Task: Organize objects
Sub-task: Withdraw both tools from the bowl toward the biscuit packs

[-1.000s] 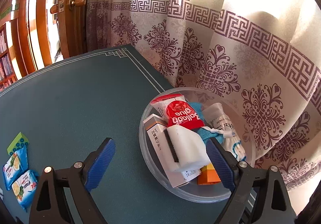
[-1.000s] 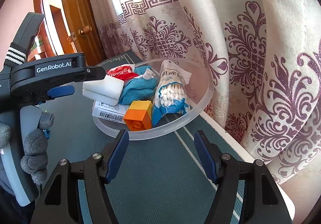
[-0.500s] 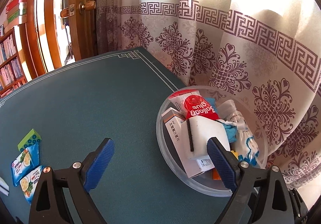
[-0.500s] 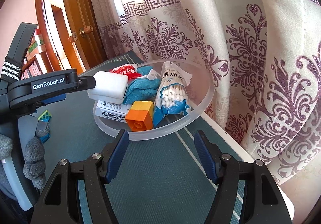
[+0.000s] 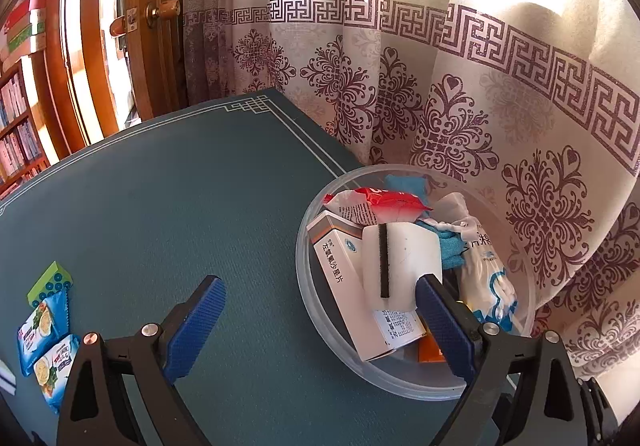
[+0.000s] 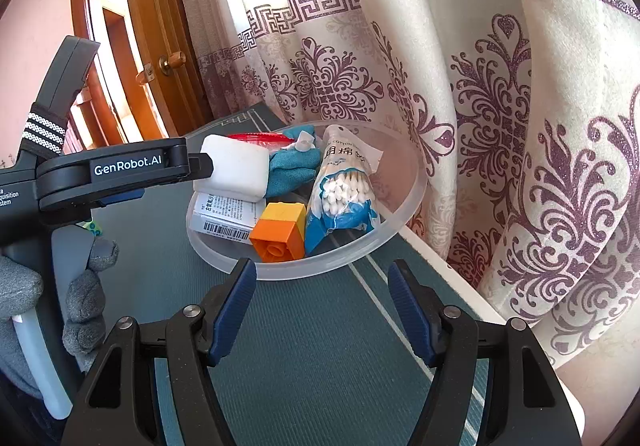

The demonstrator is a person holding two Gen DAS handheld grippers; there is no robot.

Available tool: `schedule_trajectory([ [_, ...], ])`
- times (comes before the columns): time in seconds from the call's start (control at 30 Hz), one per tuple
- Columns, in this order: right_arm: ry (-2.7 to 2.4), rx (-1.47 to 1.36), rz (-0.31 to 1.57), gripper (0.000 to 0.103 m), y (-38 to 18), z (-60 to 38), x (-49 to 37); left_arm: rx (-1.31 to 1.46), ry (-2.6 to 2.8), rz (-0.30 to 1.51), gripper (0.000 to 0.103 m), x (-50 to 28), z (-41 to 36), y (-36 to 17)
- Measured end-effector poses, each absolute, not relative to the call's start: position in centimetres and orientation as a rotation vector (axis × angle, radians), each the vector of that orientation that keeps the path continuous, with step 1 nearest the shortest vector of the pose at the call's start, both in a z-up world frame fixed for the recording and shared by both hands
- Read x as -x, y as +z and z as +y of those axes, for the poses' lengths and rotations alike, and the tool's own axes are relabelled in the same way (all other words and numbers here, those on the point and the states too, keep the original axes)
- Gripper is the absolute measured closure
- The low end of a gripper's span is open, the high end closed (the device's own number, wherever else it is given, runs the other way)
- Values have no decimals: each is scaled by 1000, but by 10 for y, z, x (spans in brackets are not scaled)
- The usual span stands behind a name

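A clear plastic bowl (image 5: 304, 270) (image 6: 416, 182) stands at the table's curtain edge. It holds a white sponge (image 5: 404, 254) (image 6: 236, 174) with a black strip, lying on a medicine box (image 5: 340, 270). Also inside are a red glue packet (image 5: 380, 200), a blue cloth (image 6: 292, 170), a cotton swab bag (image 6: 344, 190) and an orange brick (image 6: 280, 234). My left gripper (image 5: 318, 286) straddles the bowl's near rim, its jaws opening. One finger is at the sponge's corner, with nothing gripped. My right gripper (image 6: 320, 268) stands open before the bowl, with nothing between its fingers.
Two blue snack packets (image 5: 42, 326) and a small green box (image 5: 50, 282) lie at the table's left. A patterned curtain (image 5: 460, 118) hangs close behind the bowl. A gloved hand (image 6: 24, 286) holds the left gripper. A wooden door (image 5: 160, 26) stands beyond the table.
The left gripper's jaws have widened a little. The sponge now lies flatter on the box in the bowl. The right gripper has not moved.
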State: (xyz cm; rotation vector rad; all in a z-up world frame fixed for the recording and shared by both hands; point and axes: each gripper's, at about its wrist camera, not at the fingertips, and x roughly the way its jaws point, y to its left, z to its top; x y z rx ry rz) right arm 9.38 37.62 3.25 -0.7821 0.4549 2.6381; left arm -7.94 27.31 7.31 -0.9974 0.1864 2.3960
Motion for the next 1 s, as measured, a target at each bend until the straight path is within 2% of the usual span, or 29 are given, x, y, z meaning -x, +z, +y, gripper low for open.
schedule_trajectory([
  [0.37, 2644, 799, 427, 33, 34, 374, -101, 1001, 2408, 129, 0, 69, 251, 81],
  [0.67, 2697, 813, 395, 32, 41, 357, -102, 989, 2458, 151, 0, 55, 225, 80],
  [1.0, 2762, 844, 348, 31, 49, 328, -95, 1012, 2535, 95, 0, 55, 176, 79],
])
